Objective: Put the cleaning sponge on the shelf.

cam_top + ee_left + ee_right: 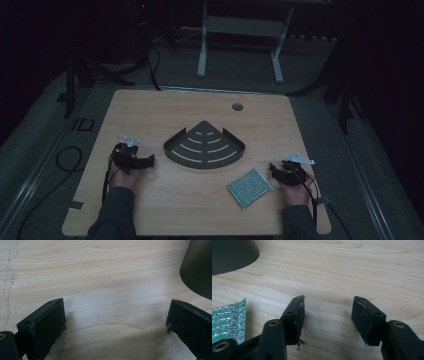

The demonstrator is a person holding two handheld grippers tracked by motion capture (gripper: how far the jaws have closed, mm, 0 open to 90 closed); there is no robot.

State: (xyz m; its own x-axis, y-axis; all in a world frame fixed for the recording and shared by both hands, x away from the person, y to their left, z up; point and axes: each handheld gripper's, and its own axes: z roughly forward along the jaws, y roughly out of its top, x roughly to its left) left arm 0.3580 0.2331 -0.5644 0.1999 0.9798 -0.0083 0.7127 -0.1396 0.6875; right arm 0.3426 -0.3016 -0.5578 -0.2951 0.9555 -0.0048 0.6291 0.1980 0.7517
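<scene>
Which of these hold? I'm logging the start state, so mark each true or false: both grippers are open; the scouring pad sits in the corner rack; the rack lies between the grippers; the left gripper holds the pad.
1. Left gripper and right gripper are open: true.
2. The scouring pad sits in the corner rack: false, it lies on the table beside the right gripper.
3. The rack lies between the grippers: true.
4. The left gripper holds the pad: false, its fingers are empty.

Dark grey slotted shelf (pixel 205 146), green-silver striped sponge (pixel 249 187) (light wood table (pixel 150 110)).
</scene>
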